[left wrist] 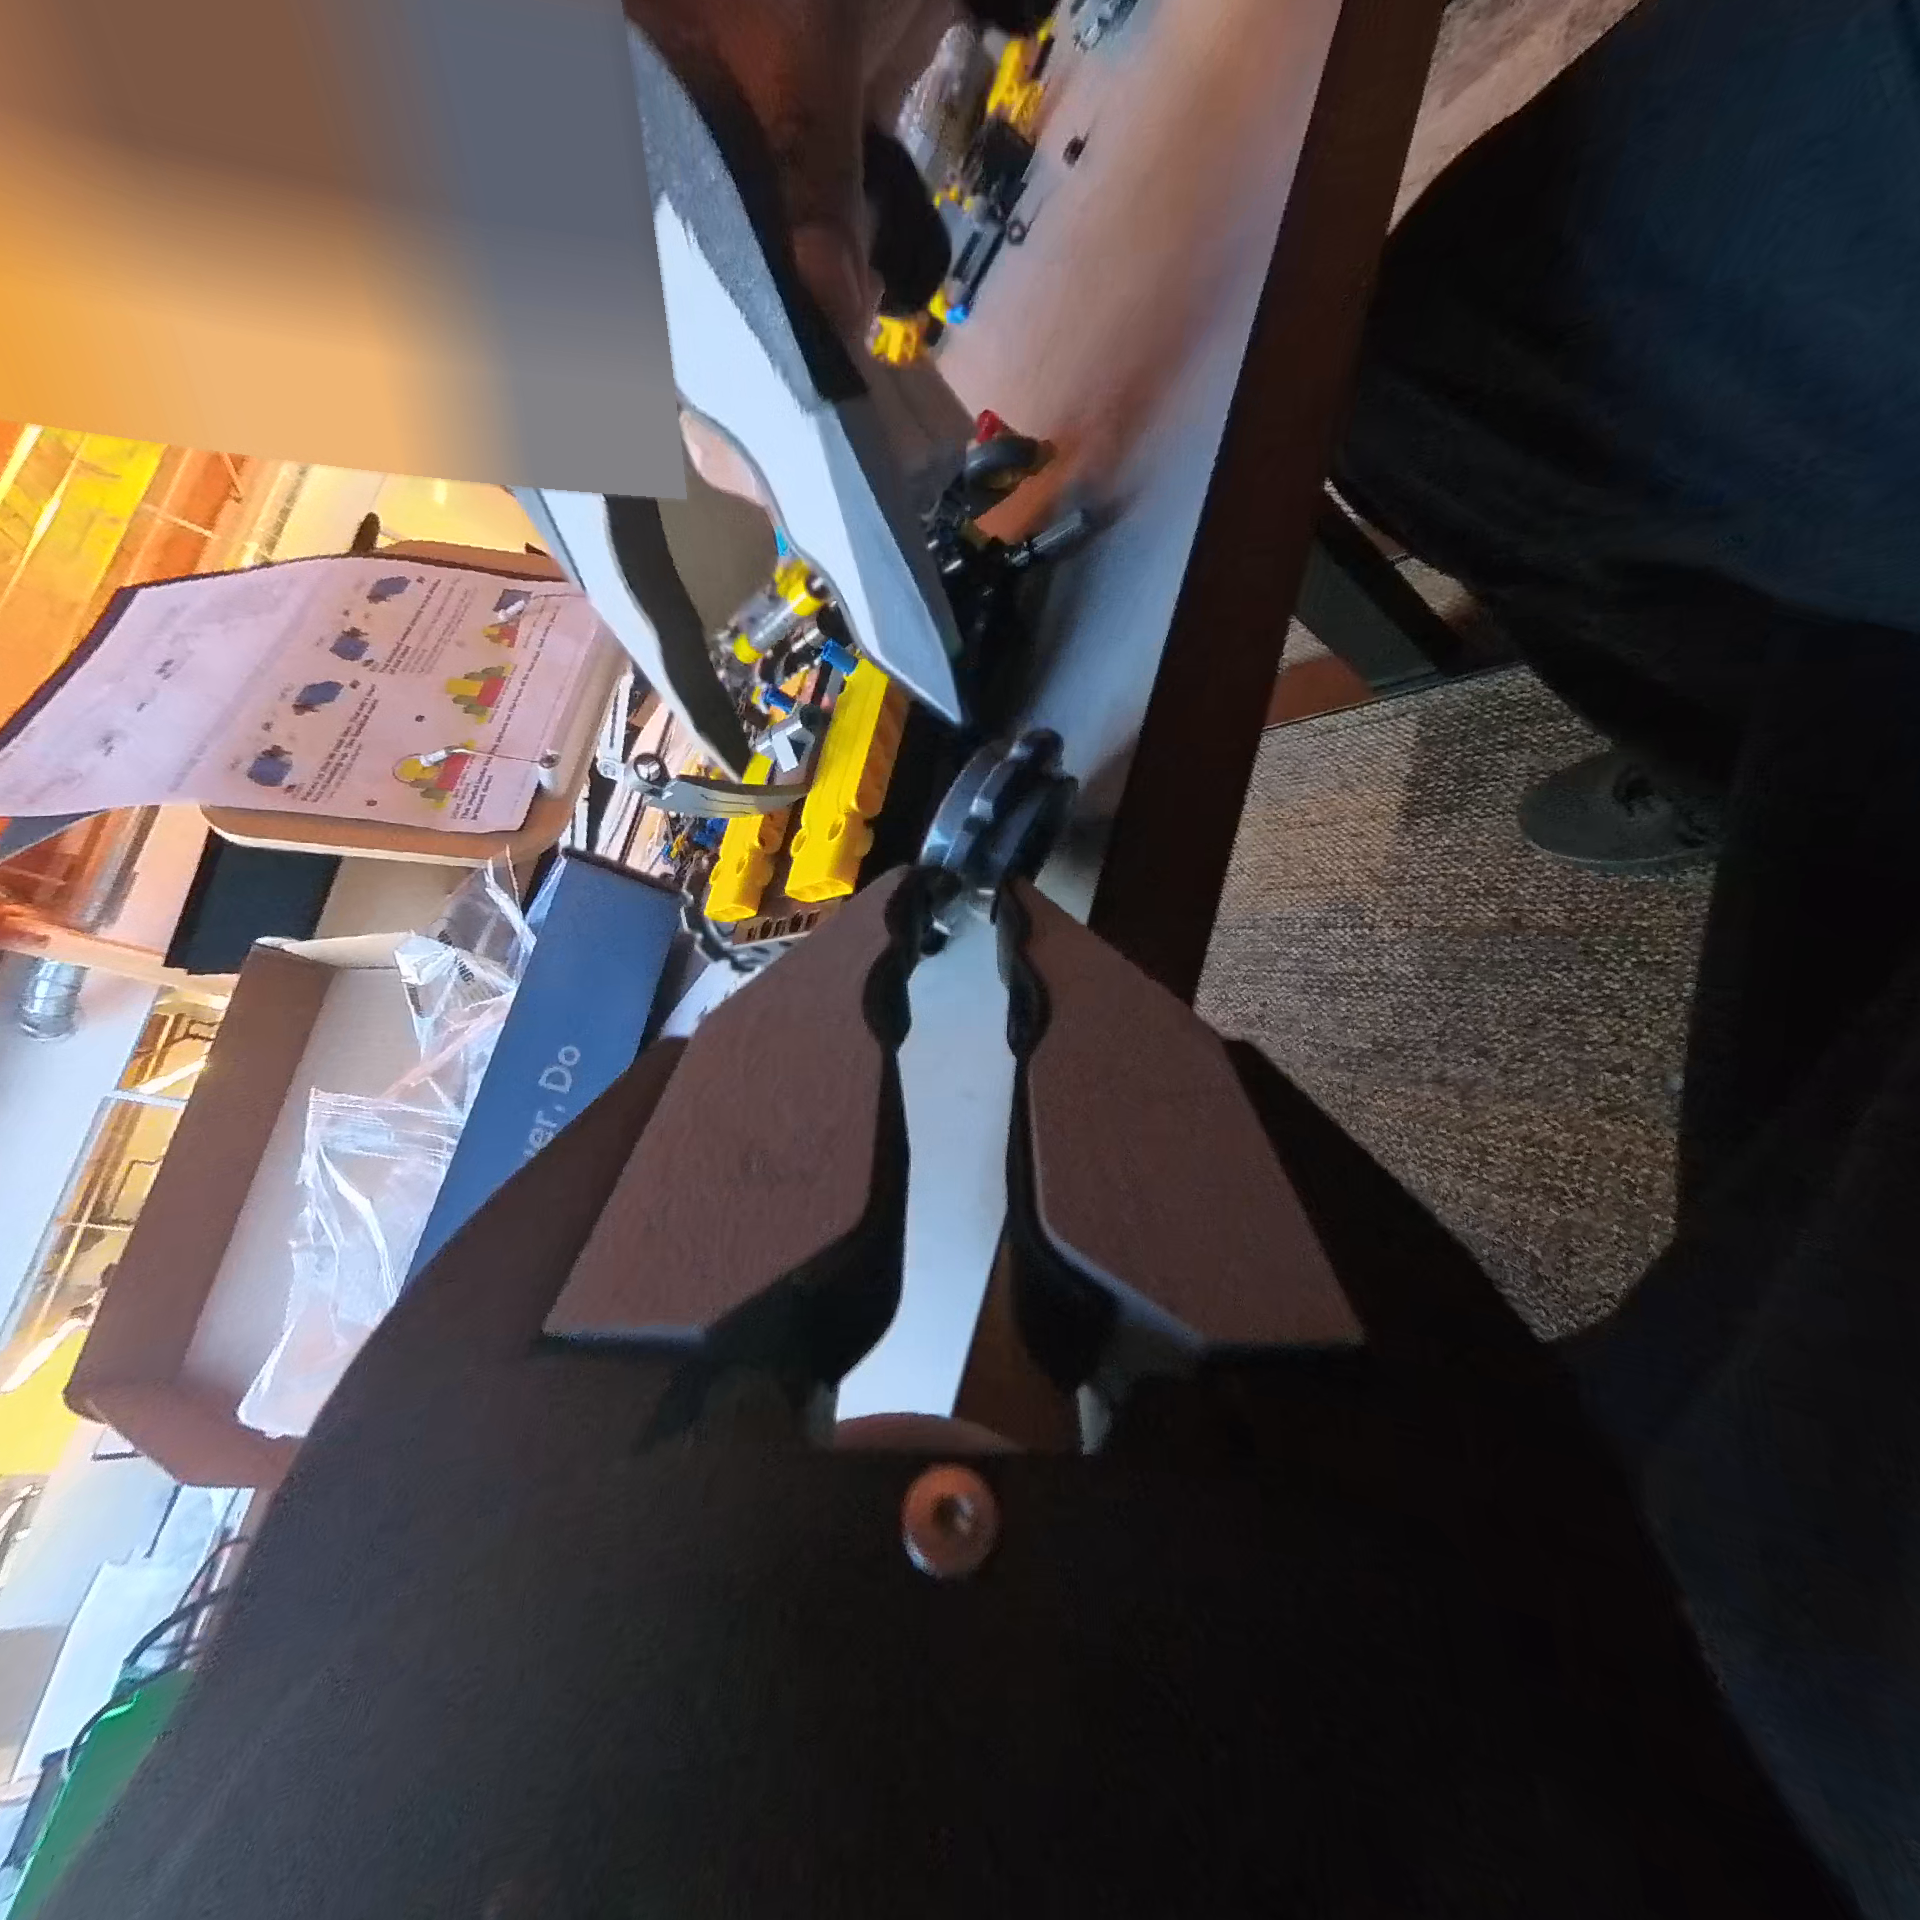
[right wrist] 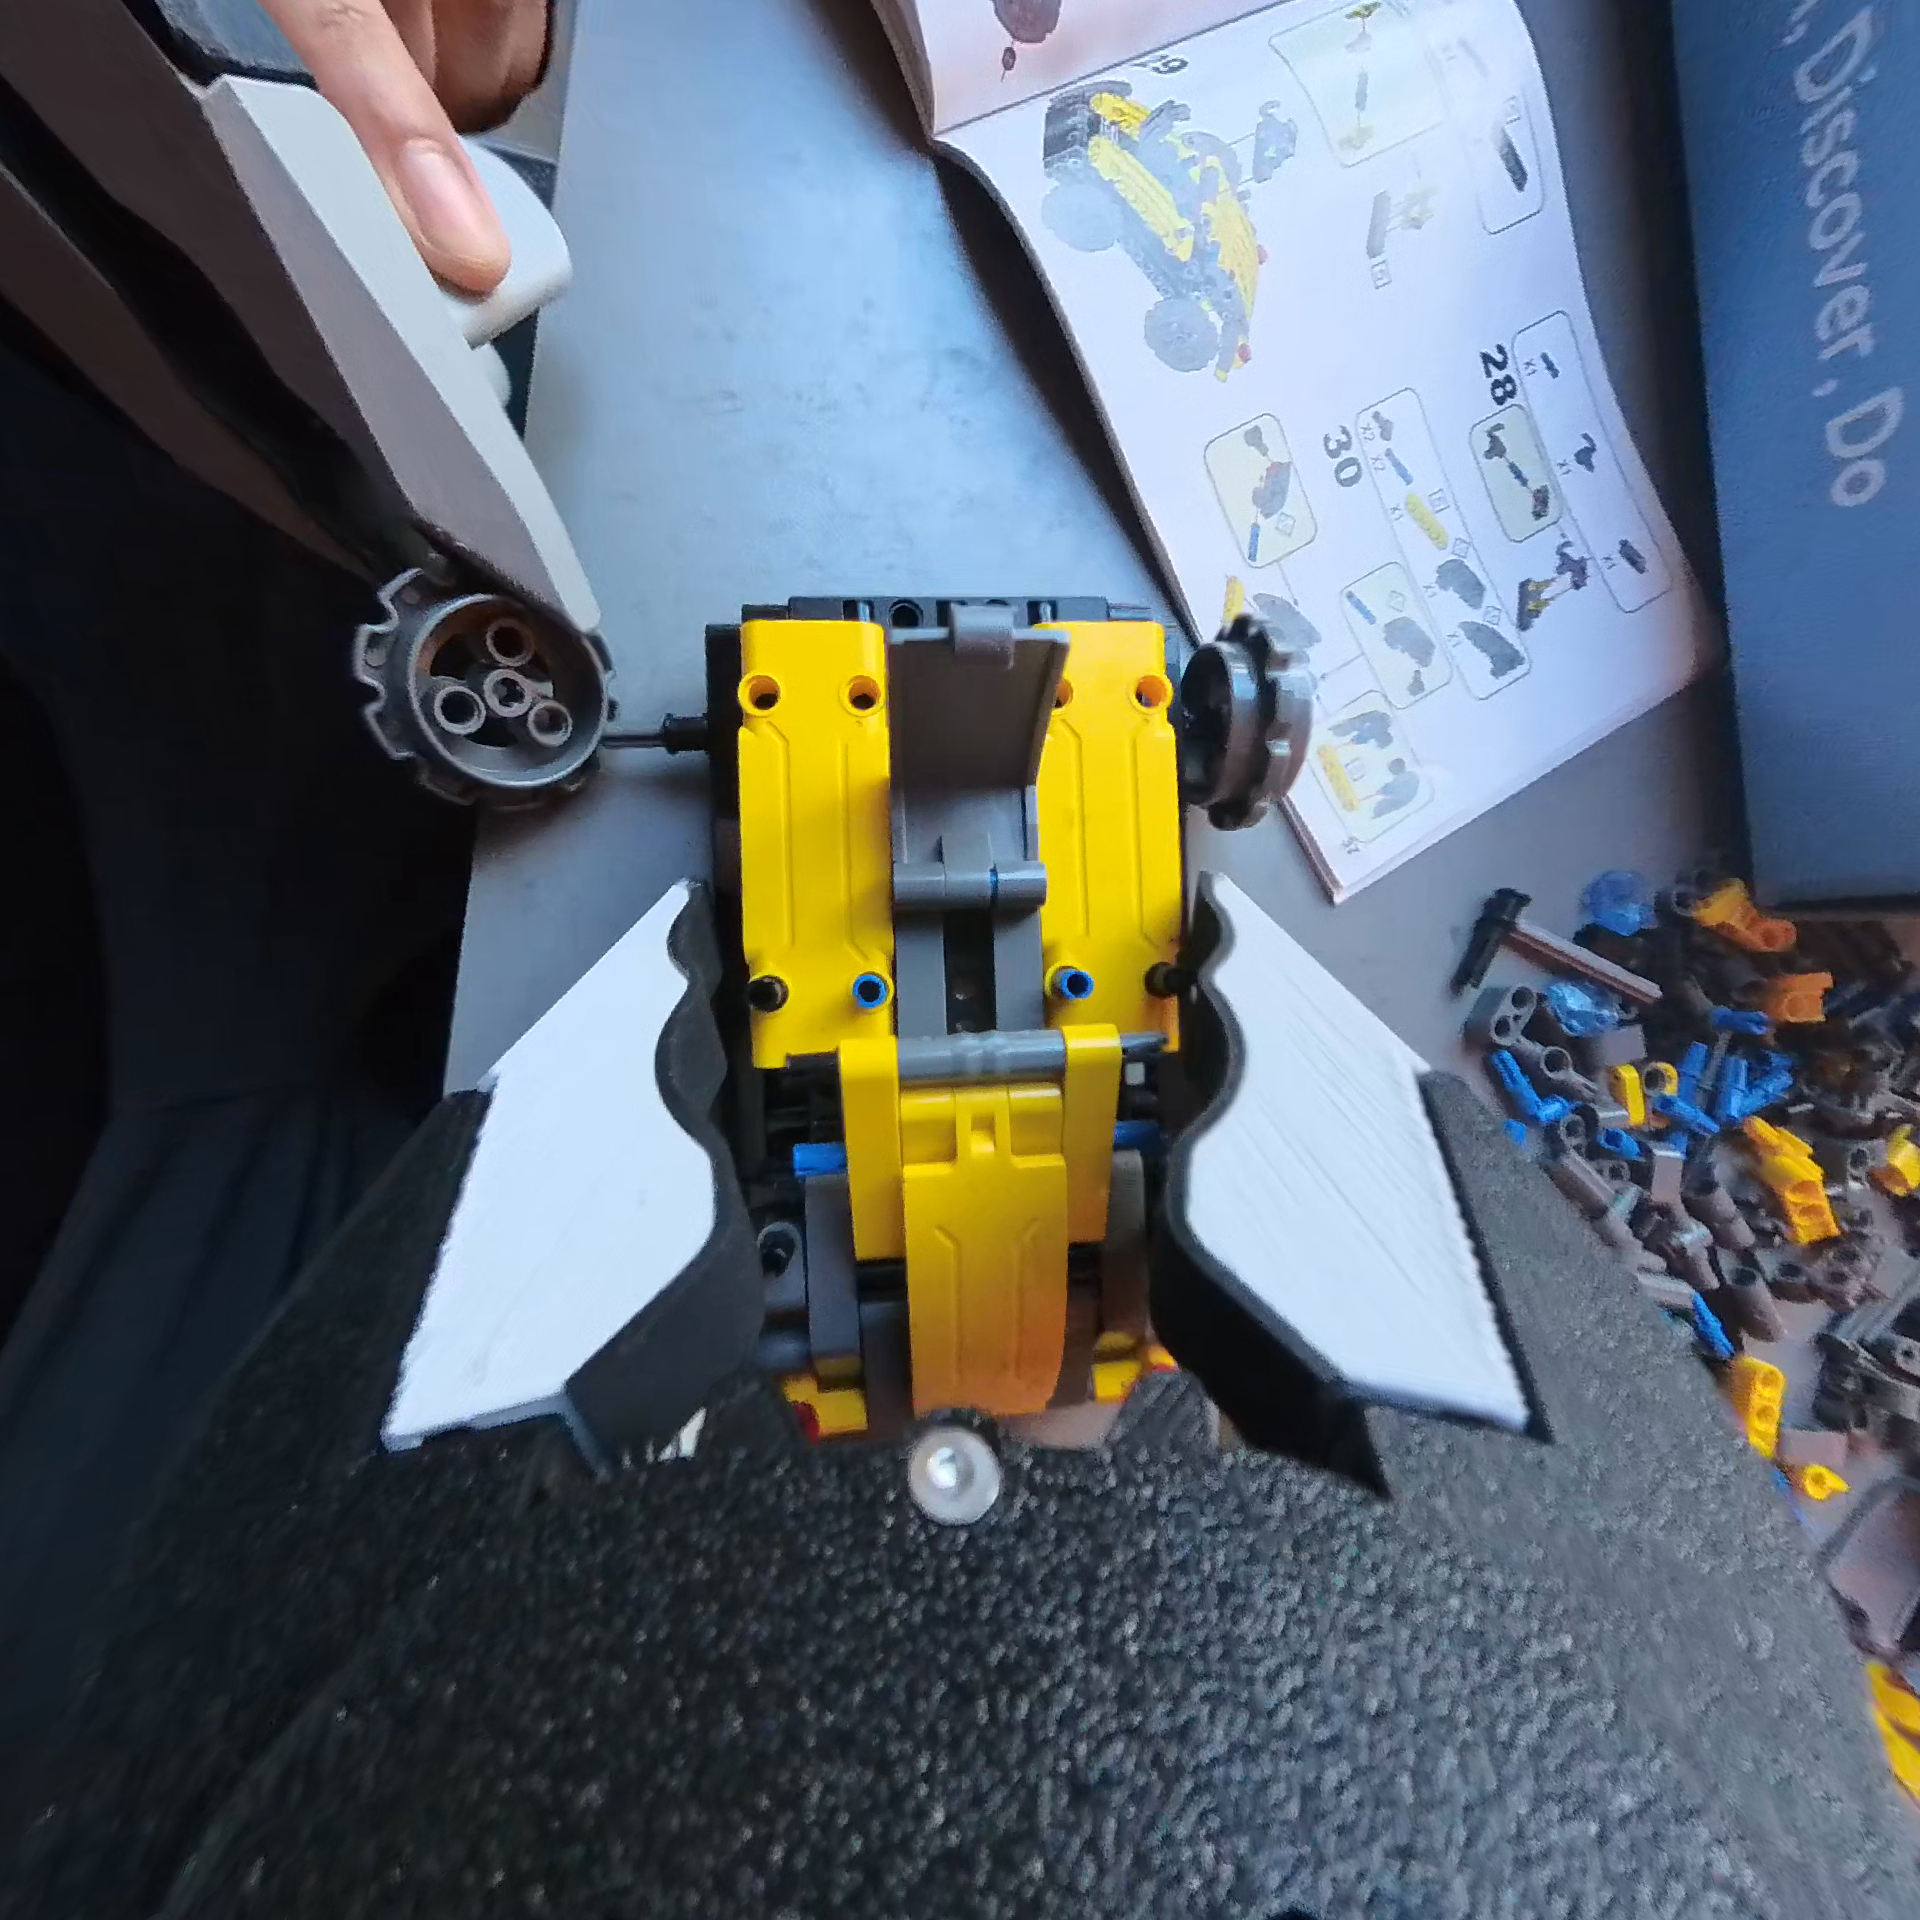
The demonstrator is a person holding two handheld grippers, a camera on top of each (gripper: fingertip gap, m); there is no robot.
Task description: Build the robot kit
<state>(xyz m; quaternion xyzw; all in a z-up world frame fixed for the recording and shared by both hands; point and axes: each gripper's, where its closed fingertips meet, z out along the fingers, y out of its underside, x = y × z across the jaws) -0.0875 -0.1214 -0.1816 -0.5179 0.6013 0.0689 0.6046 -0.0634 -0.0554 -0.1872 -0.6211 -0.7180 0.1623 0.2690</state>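
Observation:
My right gripper (right wrist: 951, 987) is shut on a yellow and grey brick vehicle body (right wrist: 961, 831), with one finger on each of its sides, above the grey table (right wrist: 790, 364). My left gripper (left wrist: 961, 904) is shut on a dark grey toothed wheel hub (left wrist: 997, 810). It holds the hub at the tip of a thin black axle (right wrist: 644, 740) that sticks out of the body's left side. In the right wrist view the hub (right wrist: 483, 707) shows its open face. A second wheel hub (right wrist: 1242, 722) sits on the body's right side. The body also shows in the left wrist view (left wrist: 831, 800).
An open instruction booklet (right wrist: 1351, 416) lies at the back right beside a blue box (right wrist: 1818, 416). A pile of loose small pieces (right wrist: 1714, 1143) lies on the right. A cardboard box holding plastic bags (left wrist: 312, 1143) stands beyond. The brown table edge (left wrist: 1278, 520) and carpet (left wrist: 1455, 987) are near the left gripper.

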